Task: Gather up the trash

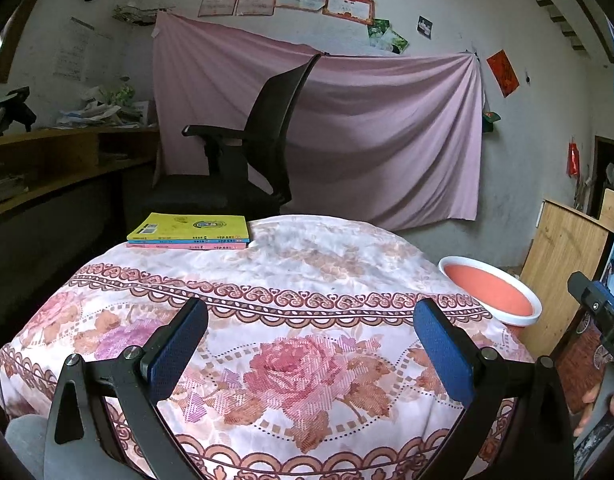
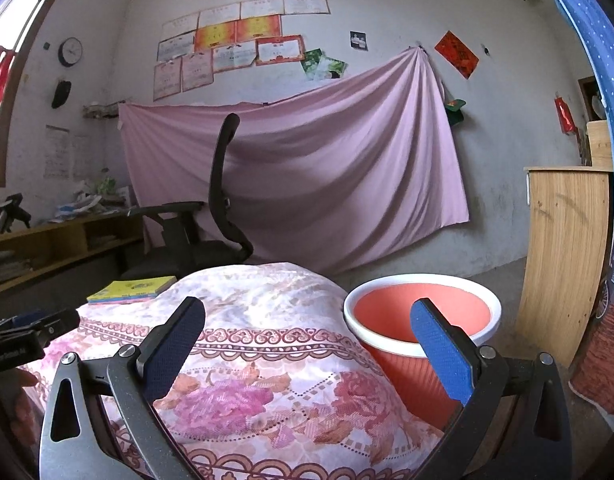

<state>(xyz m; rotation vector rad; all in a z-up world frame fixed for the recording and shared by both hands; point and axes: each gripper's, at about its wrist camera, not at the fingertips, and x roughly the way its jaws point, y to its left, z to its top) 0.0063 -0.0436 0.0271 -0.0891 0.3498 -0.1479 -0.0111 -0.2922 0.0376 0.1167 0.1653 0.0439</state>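
Both wrist views face the table (image 1: pixel 307 272) and bin (image 2: pixel 423 312).

Orange bin (image 1: pixel 491 289): lower body hidden behind floral tablecloth (image 1: pixel 291 320) in left wrist view; print on book stack (image 1: pixel 189 233) too small to read; wall certificates (image 2: pixel 231 46) illegible; right gripper (image 1: pixel 599 312) cut off by frame edge, jaw state indeterminate there.

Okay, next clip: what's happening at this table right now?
A person holds both grippers open and empty above a table covered with a floral cloth. The left gripper and right gripper grip nothing. An orange bin with a white rim stands beside the table's right edge. A stack of books lies at the far left. No trash is visible on the cloth.
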